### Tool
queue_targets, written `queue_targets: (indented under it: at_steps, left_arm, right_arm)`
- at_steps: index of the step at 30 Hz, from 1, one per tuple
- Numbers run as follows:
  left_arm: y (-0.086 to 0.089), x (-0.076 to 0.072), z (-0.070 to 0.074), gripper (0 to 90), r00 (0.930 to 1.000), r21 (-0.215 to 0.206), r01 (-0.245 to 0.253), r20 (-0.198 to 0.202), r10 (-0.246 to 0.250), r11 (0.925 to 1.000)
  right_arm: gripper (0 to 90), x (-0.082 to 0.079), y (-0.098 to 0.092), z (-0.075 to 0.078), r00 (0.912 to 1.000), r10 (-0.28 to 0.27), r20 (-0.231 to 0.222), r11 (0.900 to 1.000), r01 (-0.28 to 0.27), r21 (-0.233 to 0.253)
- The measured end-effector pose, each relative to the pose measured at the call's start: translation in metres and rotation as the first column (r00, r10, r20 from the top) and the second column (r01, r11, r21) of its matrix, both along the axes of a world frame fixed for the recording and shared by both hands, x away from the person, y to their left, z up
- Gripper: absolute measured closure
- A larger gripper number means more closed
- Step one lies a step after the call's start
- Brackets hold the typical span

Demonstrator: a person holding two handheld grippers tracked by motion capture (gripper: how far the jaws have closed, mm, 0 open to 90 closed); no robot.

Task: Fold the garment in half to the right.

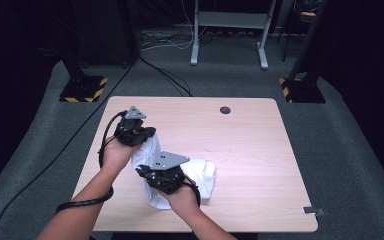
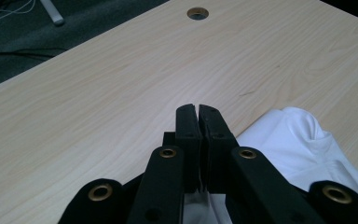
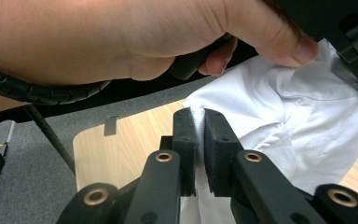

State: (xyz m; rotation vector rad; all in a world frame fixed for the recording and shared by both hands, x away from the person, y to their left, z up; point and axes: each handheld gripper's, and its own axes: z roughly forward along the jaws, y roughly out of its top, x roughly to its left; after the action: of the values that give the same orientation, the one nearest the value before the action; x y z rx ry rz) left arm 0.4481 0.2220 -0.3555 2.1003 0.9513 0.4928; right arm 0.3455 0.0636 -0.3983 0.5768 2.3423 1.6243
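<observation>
A white cloth point(image 1: 200, 175) lies partly bunched on the wooden table point(image 1: 240, 140), with one part lifted between both grippers. My left gripper point(image 1: 147, 136) is raised at the cloth's upper end; in the left gripper view its jaws point(image 2: 198, 112) are closed with white fabric point(image 2: 303, 140) pinched low between them. My right gripper point(image 1: 145, 172) is nearer the front, and in the right gripper view its jaws point(image 3: 200, 116) clamp an edge of the cloth point(image 3: 307, 116). The other hand point(image 3: 121, 32) shows close above.
A round cable hole point(image 1: 225, 110) sits near the table's far edge. A small grey tab point(image 1: 313, 210) lies at the front right corner. Black stands with yellow-striped bases point(image 1: 83, 89) and a white frame point(image 1: 230, 30) are on the floor beyond.
</observation>
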Motion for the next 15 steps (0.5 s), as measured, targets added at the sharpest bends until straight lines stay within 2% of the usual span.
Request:
queue_targets:
  at_steps: [4, 15]
  left_arm:
    - [-0.006, 0.001, -0.002, 86.8, 1.0000, 0.014, 0.001, 0.004, -0.001, 0.9999]
    - [-0.020, 0.004, -0.009, 86.8, 1.0000, 0.009, 0.006, -0.004, -0.006, 0.9999]
  right_arm:
    - [84.4, -0.001, -0.006, 0.000, 1.0000, -0.009, 0.003, 1.000, 0.009, 0.002]
    - [84.4, -0.002, -0.020, -0.008, 0.9992, -0.033, -0.022, 0.999, 0.034, 0.040]
